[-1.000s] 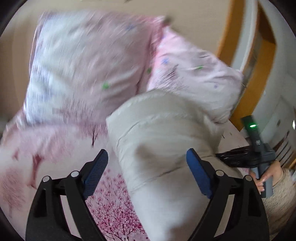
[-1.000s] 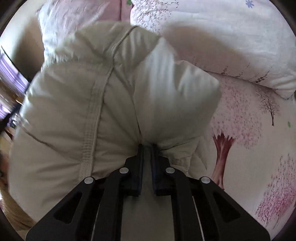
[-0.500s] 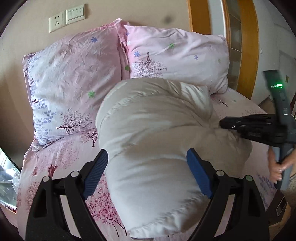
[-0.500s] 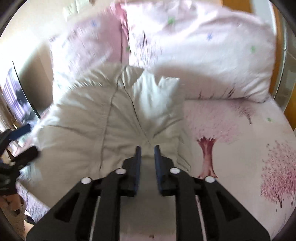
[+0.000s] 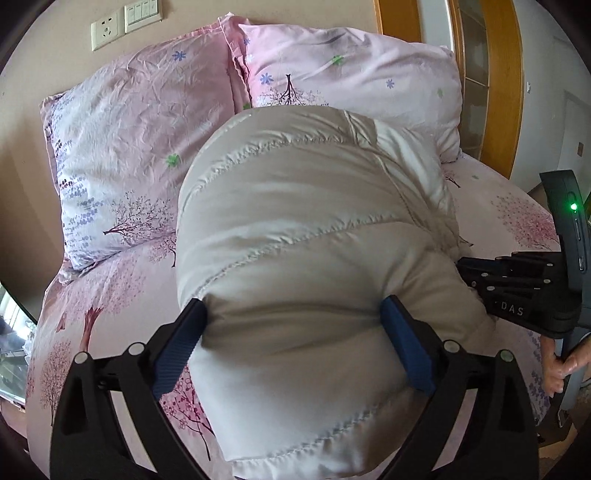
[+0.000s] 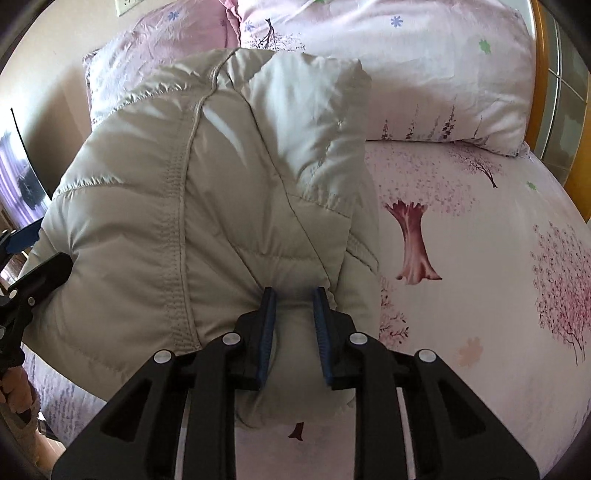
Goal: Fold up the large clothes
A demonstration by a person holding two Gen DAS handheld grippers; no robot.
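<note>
A folded bundle of beige quilted jacket (image 5: pixel 314 258) is lying on a bed covered in a pink sheet (image 5: pixel 110 295) printed with blossoming trees, its far end reaching toward two matching pillows (image 5: pixel 136 147) that are leaning against the beige wall. A white socket and switch plate (image 5: pixel 125 22) is showing on that wall above the left-hand pillow.

At the left of the scene, the left gripper (image 5: pixel 291 343) is straddling the near end of the padded bundle, its jaws spreading wider at this moment; the blue pads (image 5: pixel 177 347) are standing at either flank of the jacket, touching the puffed fabric rather than pinching it.

Moving right, the right gripper (image 6: pixel 293 325) is sitting at the jacket's right side, where the wrist view is showing its blue-lined fingers (image 6: pixel 267 325) a little way apart with a fold of the beige fabric bulging between them; the pads seem to be barely holding the cloth, and how firmly they are pressing cannot be told. A stitched seam (image 6: pixel 181 229) is running down the jacket's back in that view.

At the far right, a person's hand (image 5: pixel 561 365) is grasping the handle of the right-hand tool, whose green light (image 5: pixel 573 206) is glowing, beside an orange wooden door frame (image 5: pixel 506 85).
</note>
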